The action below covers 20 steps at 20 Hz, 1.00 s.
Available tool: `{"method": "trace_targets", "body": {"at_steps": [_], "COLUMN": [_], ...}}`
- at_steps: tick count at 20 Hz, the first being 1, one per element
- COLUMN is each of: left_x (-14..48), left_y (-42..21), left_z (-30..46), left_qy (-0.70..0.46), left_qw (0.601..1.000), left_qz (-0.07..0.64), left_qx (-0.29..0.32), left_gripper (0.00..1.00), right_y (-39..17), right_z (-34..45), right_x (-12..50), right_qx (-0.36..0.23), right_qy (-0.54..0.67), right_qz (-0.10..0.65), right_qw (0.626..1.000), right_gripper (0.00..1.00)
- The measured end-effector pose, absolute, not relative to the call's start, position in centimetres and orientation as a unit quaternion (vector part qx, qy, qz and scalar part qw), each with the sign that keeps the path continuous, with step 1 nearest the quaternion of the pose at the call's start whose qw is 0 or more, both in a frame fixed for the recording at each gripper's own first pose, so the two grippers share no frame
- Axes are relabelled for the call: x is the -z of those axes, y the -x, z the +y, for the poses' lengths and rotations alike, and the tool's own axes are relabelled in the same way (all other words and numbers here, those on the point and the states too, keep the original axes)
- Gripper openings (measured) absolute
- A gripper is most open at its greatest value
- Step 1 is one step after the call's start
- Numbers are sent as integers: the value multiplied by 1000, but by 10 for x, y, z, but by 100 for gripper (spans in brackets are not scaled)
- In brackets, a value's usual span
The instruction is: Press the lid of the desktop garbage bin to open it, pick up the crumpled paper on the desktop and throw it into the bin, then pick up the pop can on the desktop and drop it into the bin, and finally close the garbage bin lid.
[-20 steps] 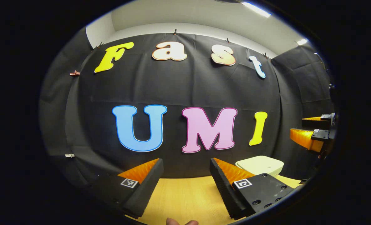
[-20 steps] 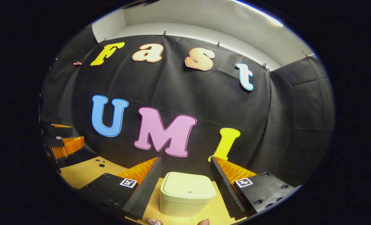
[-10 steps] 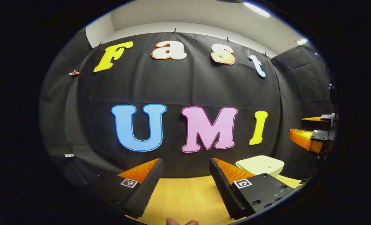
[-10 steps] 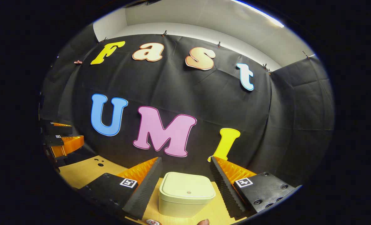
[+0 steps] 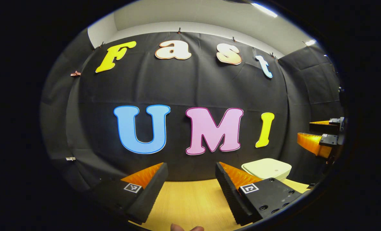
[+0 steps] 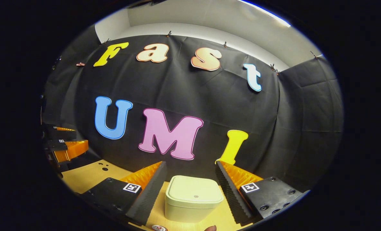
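A pale square garbage bin (image 6: 193,202) with its lid down stands on the wooden desktop (image 6: 87,176), ahead of my right gripper (image 6: 190,168) and framed between its fingers. That gripper hangs above the desk, open, holding nothing. The top of a pop can (image 6: 158,227) peeks in at the bottom edge of the right gripper view, in front of the bin. My left gripper (image 5: 190,168) is open over the bare desktop (image 5: 190,202); the bin (image 5: 267,168) sits to its right, behind the right finger. The right gripper (image 5: 322,138) appears at the far right of the left gripper view, and the left gripper (image 6: 63,144) at the far left of the right gripper view.
The black cloth wall stands close behind the desk and wraps around both sides. A few small holes (image 6: 102,166) mark the desktop left of the bin. A fingertip (image 5: 187,228) shows at the bottom edge of the left gripper view.
Both views have shifted only slightly; the right gripper drifted a little relative to the bin. Both grippers stay open and nothing was picked up.
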<state>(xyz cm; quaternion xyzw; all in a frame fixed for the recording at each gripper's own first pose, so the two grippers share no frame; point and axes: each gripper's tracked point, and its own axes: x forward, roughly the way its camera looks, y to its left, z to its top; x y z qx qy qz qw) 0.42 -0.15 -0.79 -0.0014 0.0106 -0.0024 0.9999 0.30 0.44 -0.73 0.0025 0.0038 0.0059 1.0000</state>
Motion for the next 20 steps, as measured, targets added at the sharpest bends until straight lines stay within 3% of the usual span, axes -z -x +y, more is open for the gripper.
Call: {"method": "trace_targets", "body": {"at_steps": [7, 9, 10, 15, 16, 20], "left_x": [10, 11, 11, 10, 10, 11], "left_y": [-1, 0, 0, 2, 3, 3], "left_z": [0, 1, 2, 1, 1, 1], "left_qy": [1, 0, 1, -2, -2, 2], "left_qw": [1000, 1000, 1000, 1000, 1000, 1000], "left_qz": [11, 11, 12, 10, 8, 8], "left_qx": [0, -1, -2, -1, -1, -2], "left_gripper": [95, 95, 95, 95, 95, 95], "right_y": [-2, -3, -3, -7, -11, -23], "right_z": [11, 10, 9, 3, -1, 1], "right_x": [8, 8, 8, 14, 15, 56], "right_qx": [-19, -17, -16, -28, -27, -85], "right_qy": [-5, -5, -3, -3, -13, -70], "right_qz": [8, 6, 6, 21, 28, 149], "right_qw": [1000, 1000, 1000, 999, 999, 983], "right_gripper": [92, 77, 75, 13, 5, 5]}}
